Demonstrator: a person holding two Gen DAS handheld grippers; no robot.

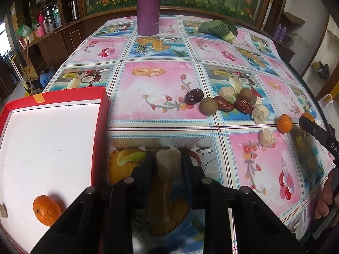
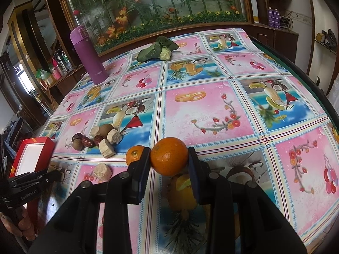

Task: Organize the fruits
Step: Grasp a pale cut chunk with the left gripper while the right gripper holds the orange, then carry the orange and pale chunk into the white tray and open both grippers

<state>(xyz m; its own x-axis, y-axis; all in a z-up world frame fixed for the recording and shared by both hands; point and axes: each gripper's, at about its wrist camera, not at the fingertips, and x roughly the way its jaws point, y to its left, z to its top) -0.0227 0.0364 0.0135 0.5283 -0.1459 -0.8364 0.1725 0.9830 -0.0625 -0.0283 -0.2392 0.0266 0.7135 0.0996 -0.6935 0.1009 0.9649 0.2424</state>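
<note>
With the red box [image 1: 101, 114] at far left, our left gripper [image 1: 168, 165] clamps a tan chunk [image 1: 168, 166] just beside it, while our right gripper [image 2: 169, 158] pinches an orange [image 2: 169, 156] that could roll out if tilted.

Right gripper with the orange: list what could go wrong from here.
1. The right gripper pinches a round orange only at its sides; it could slip and roll across the tablecloth.
2. A second orange sits against the outside of one finger and may get knocked away.
3. The left gripper, holding a beige chunk, is beside the red box; both arms heading there could collide.
</note>
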